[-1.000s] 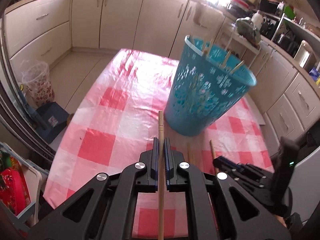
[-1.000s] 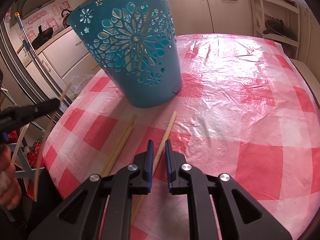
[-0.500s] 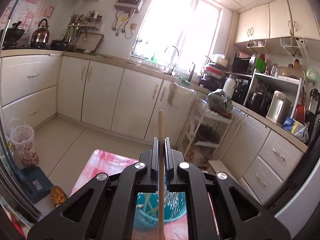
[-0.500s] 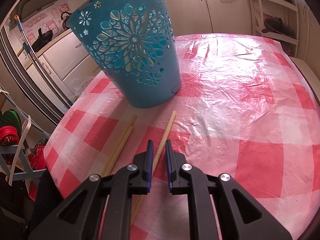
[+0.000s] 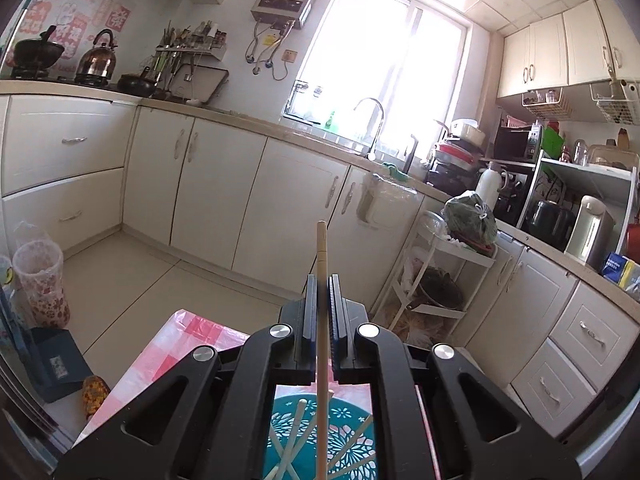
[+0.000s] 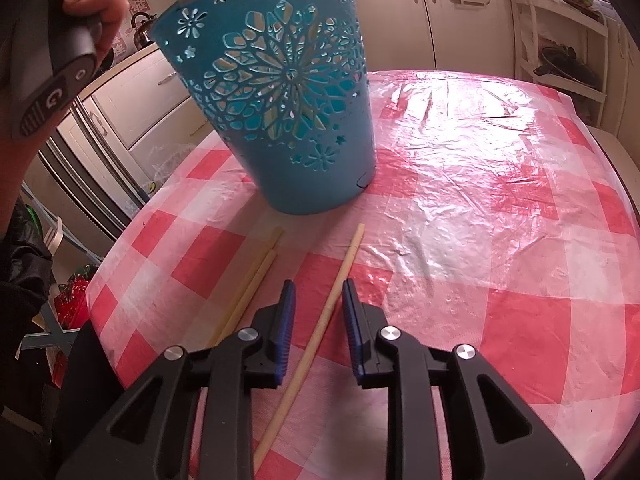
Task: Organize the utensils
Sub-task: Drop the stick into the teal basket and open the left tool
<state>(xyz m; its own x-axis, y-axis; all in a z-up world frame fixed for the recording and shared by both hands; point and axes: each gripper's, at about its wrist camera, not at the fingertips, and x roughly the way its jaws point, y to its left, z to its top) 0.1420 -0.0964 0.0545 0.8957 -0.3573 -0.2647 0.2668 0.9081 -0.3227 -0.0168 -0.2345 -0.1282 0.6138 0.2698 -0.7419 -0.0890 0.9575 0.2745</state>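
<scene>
One pale wooden chopstick (image 5: pixel 322 320) pinched upright in left hand-held gripper (image 5: pixel 321 300) above teal perforated plastic basket (image 5: pixel 320 440) — risks missing; right hand-held gripper (image 6: pixel 318 304), just spread, straddling another tabletop chopstick (image 6: pixel 320 320) — could nudge it.

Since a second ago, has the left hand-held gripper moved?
Yes. The left hand-held gripper, shut on a chopstick, rose from facing the basket side-on to above its rim.

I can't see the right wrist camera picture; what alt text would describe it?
A black two-finger right gripper, jaws just opened, straddles a pale wooden chopstick lying on a red-and-white checked tablecloth. Two more chopsticks lie to its left, before an upright teal cut-out plastic basket.
</scene>
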